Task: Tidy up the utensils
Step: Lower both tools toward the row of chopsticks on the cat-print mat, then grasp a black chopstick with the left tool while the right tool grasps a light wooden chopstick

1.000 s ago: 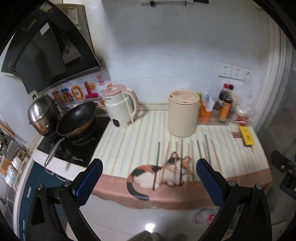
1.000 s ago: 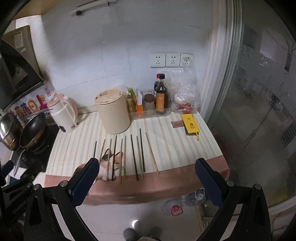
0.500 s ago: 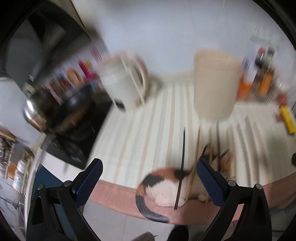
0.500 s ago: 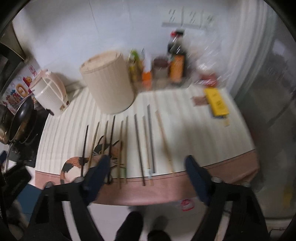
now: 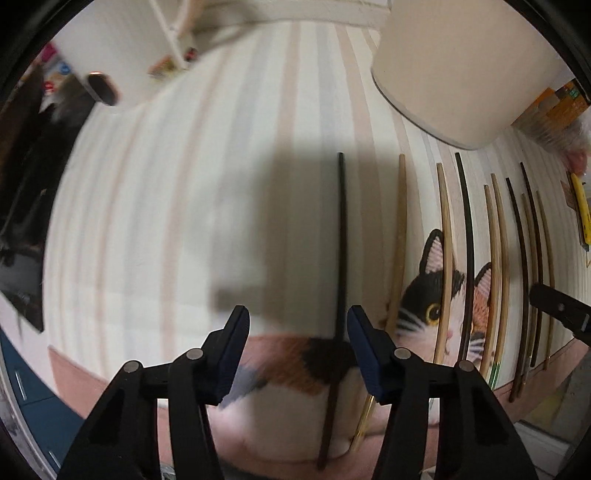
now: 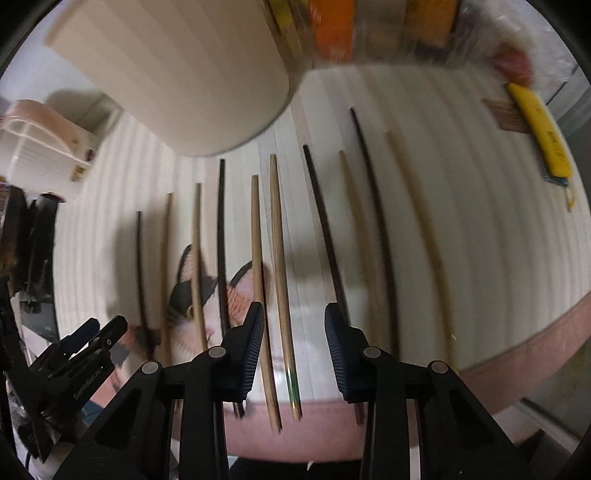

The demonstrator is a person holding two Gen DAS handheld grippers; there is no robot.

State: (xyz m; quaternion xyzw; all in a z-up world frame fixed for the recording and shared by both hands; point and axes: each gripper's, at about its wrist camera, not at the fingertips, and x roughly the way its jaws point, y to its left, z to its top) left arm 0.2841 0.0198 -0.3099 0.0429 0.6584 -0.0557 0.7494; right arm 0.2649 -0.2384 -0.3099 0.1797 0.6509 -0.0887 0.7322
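Several chopsticks, some black and some bamboo, lie side by side on a striped cloth with a cat picture. My left gripper (image 5: 297,332) is open, low over the cloth, with the leftmost black chopstick (image 5: 341,236) lying between its fingers near the right one. My right gripper (image 6: 294,326) is open, and a bamboo chopstick (image 6: 279,258) with a green tip lies between its fingers. The left gripper also shows in the right wrist view (image 6: 92,338). A beige round utensil holder (image 5: 461,62) stands just behind the row; it also shows in the right wrist view (image 6: 177,74).
A white and pink kettle (image 6: 33,144) stands at the back left. Sauce bottles and packets (image 6: 369,29) stand behind the holder. A yellow utility knife (image 6: 539,129) lies at the right. The counter's front edge (image 6: 517,354) is close below the grippers.
Both grippers have dropped and moved forward to the chopsticks on the cloth. Their jaws have narrowed from wide open to a smaller gap around one chopstick each.
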